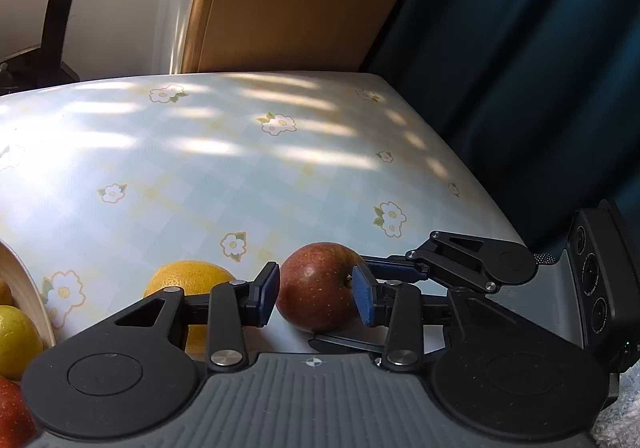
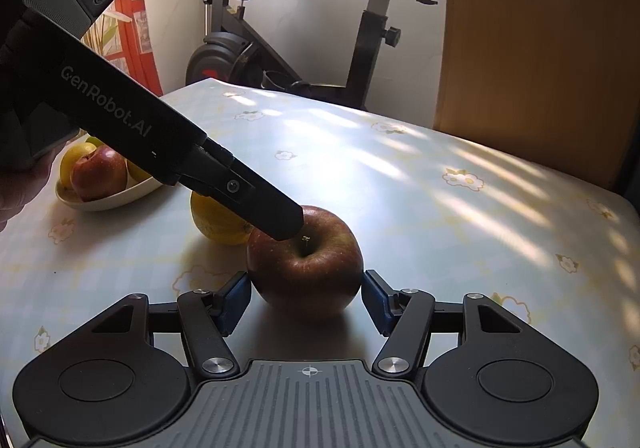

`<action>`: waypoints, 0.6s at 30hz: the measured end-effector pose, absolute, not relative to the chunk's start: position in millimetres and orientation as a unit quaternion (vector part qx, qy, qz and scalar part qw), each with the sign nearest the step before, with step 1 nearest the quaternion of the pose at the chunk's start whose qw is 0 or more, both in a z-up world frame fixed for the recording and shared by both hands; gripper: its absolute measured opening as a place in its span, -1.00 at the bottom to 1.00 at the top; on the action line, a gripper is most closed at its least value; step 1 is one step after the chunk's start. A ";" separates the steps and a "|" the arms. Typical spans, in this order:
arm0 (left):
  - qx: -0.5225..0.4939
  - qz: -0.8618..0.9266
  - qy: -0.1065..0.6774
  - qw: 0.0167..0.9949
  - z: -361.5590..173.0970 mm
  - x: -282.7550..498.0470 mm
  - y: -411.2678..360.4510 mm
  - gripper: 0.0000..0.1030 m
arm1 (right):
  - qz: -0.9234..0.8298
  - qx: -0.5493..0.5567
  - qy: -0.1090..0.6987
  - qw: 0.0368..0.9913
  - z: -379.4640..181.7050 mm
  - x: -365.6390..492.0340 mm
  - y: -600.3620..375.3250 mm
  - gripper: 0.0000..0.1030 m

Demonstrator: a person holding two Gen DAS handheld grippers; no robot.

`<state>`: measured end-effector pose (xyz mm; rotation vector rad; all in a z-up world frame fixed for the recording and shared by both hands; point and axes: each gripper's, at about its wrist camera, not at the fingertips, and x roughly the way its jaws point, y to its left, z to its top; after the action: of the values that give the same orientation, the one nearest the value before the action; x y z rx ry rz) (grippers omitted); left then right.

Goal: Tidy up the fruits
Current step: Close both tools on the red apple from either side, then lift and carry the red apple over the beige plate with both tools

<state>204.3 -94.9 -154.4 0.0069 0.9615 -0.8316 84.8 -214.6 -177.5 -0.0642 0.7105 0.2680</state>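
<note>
Left tongs (image 1: 316,294) clamped on the apple (image 1: 318,286), right tongs (image 2: 306,302) apart straddling it, both mine equally near, well in from tabletop (image 2: 440,184) edges.

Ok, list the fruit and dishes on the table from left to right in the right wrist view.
Bowl holding a red apple and yellow fruit, then the loose yellow citrus, then the big red apple between the right gripper pads.
</note>
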 end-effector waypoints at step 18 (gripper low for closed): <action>-0.004 -0.390 0.463 0.796 -159.3 211.9 -89.6 -0.25 | 0.135 -0.018 0.342 0.930 -181.9 82.9 -214.6 0.09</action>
<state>211.9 -89.6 -159.3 -0.0092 0.9937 -0.8369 82.9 -214.6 -181.9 -0.0377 0.6999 0.2770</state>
